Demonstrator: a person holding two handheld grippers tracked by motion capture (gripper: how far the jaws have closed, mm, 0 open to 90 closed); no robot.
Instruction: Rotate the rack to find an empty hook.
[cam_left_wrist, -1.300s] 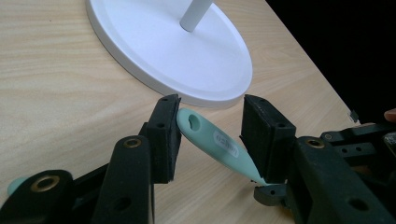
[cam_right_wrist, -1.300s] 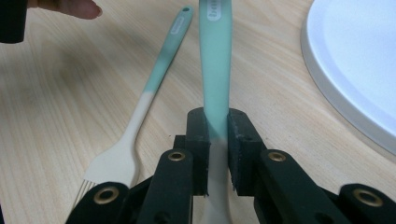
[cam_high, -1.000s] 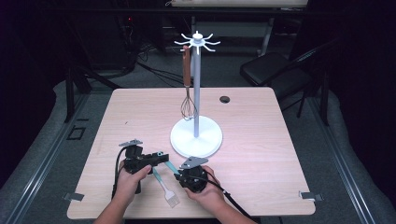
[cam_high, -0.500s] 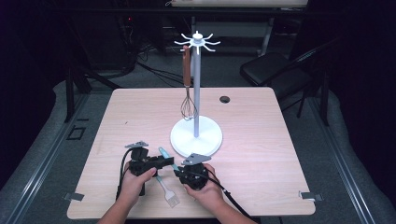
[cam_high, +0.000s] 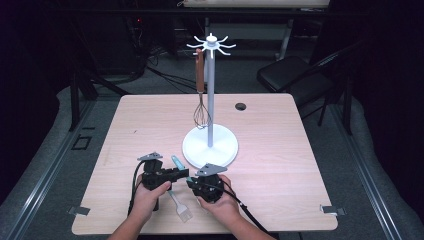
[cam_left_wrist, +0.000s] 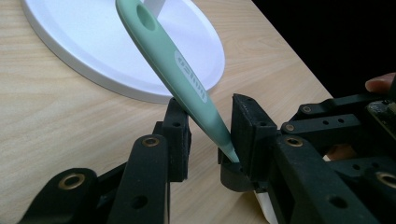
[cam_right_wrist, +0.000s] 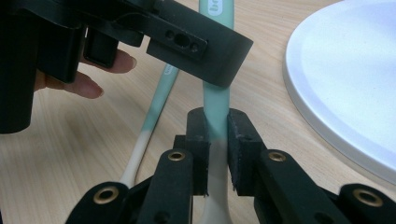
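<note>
A mint-green handled utensil (cam_right_wrist: 215, 100) with a pale lower part stands tilted off the table, my right gripper (cam_right_wrist: 217, 121) shut on its shaft. Its holed handle (cam_left_wrist: 187, 74) rises between the jaws of my left gripper (cam_left_wrist: 210, 108). Those jaws have just been closing, with a gap still beside the handle. From above, the left gripper (cam_high: 183, 173) reaches in from the left, just in front of the right gripper (cam_high: 194, 181). The handle's tip (cam_high: 176, 161) pokes out behind them. A second green-and-white utensil (cam_right_wrist: 152, 123) lies flat on the table (cam_high: 280, 165), its white head (cam_high: 183, 213) between the person's hands.
A white stand (cam_high: 210, 100) on a round base (cam_high: 220, 145) rises just beyond the grippers, with hooks on top. A whisk (cam_high: 201, 112) with a brown handle hangs from one hook. A small black disc (cam_high: 241, 106) sits at the back of the table.
My left gripper's jaws have narrowed around the green handle and it has edged slightly toward the right gripper. The right gripper and its utensil have stayed put.
</note>
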